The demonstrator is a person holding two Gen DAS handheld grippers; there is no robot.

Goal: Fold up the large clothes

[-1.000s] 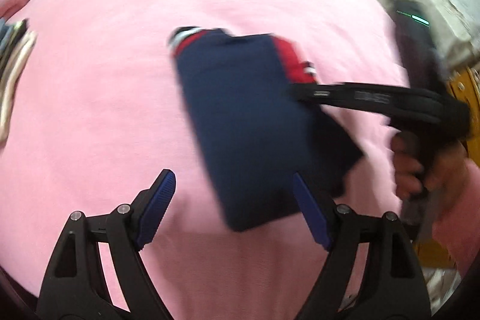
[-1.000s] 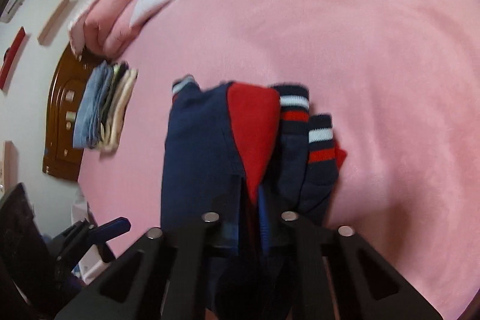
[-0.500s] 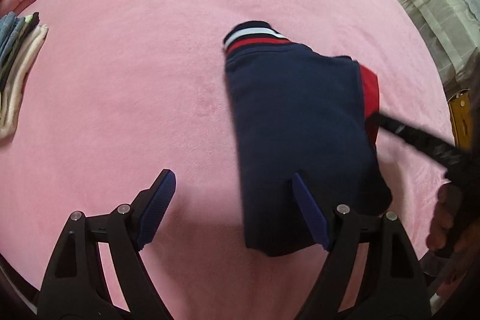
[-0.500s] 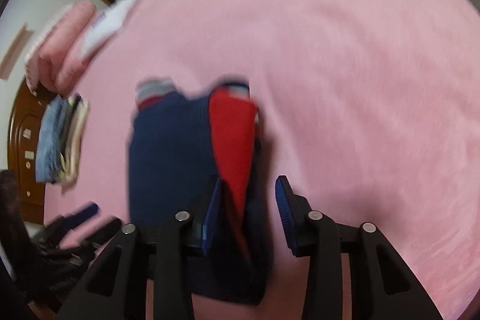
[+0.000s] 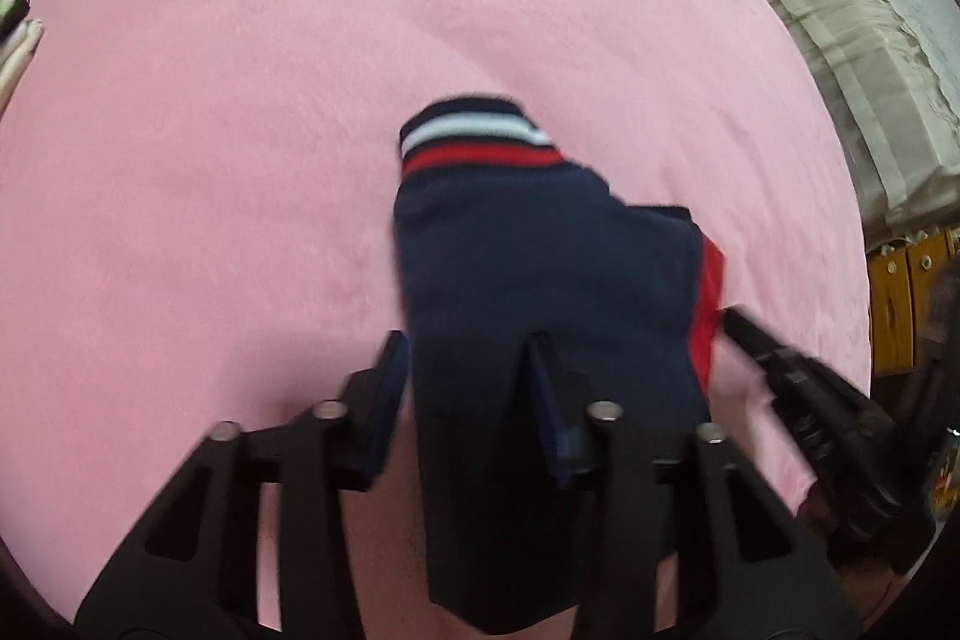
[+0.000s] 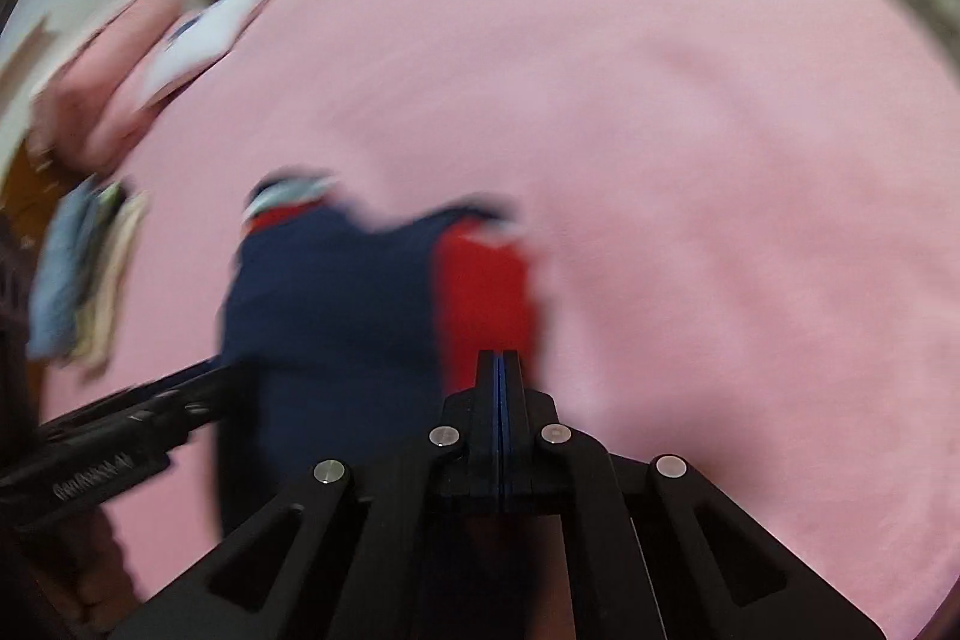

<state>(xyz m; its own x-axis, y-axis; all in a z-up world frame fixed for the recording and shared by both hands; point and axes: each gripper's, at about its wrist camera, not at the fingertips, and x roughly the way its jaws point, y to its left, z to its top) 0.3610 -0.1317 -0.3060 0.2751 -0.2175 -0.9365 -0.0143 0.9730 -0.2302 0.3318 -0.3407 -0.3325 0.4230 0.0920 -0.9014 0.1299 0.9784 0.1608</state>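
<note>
A folded navy garment (image 5: 540,280) with red panels and a striped cuff lies on the pink bed cover (image 5: 240,160). My left gripper (image 5: 468,358) straddles its near left part, the jaws partly closed with navy cloth between them. In the right wrist view the garment (image 6: 336,292) sits left of centre, blurred. My right gripper (image 6: 499,358) is shut, its fingers pressed together over the red panel (image 6: 480,292) with nothing seen between them. The right gripper (image 5: 798,382) also shows at the garment's right edge in the left wrist view.
A stack of folded clothes (image 6: 78,274) lies at the bed's left edge. A pink pillow (image 6: 102,94) and a white pillow (image 6: 198,34) lie at the far end. A beige bed skirt (image 5: 840,10) and yellow furniture (image 5: 906,298) are to the right.
My left gripper moved forward onto the garment and its jaws narrowed around the cloth. My right gripper let go of the garment, then shut empty and drew back to its right edge.
</note>
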